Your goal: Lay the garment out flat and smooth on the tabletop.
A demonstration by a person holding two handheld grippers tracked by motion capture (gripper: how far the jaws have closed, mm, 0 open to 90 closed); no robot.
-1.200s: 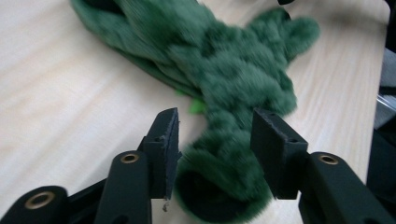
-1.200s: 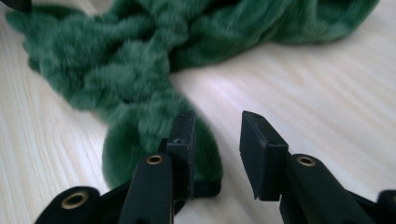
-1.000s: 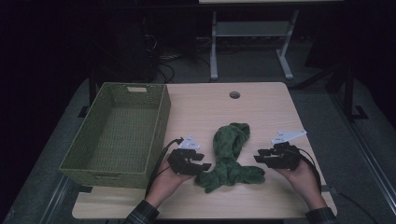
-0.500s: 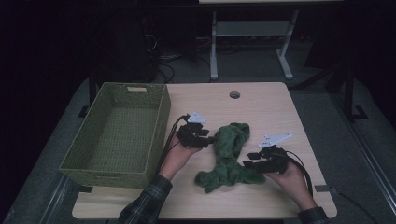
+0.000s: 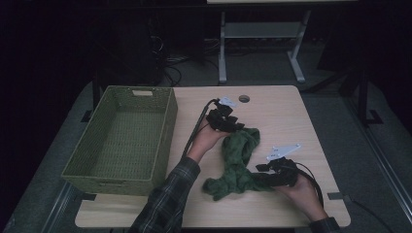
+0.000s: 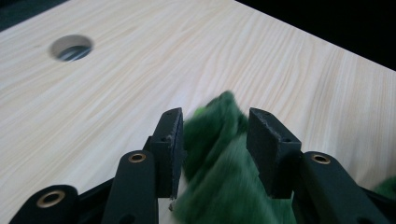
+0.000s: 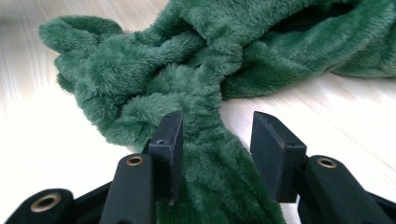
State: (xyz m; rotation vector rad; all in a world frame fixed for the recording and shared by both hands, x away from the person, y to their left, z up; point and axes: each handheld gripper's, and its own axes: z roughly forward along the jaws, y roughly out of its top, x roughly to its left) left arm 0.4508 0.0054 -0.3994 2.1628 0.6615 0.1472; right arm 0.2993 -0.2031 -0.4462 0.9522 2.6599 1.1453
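Fuzzy green fleece cloth (image 5: pixel 236 165) lies bunched at bench (image 5: pixel 282 116) centre. Left gripper (image 5: pixel 235 127) at its 12 o'clock end, right gripper (image 5: pixel 262 171) at 4 o'clock; right jaws have just been opening; both pairs part-open, straddling cloth, not clamped.

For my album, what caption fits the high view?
Two grippers work a fluffy green cloth beside a green basket.

high view's dim, room behind gone black. gripper views run brighter, glare washing the table (image 7: pixel 42 130) at left, green cloth (image 6: pixel 219 177) smeared with motion blur.
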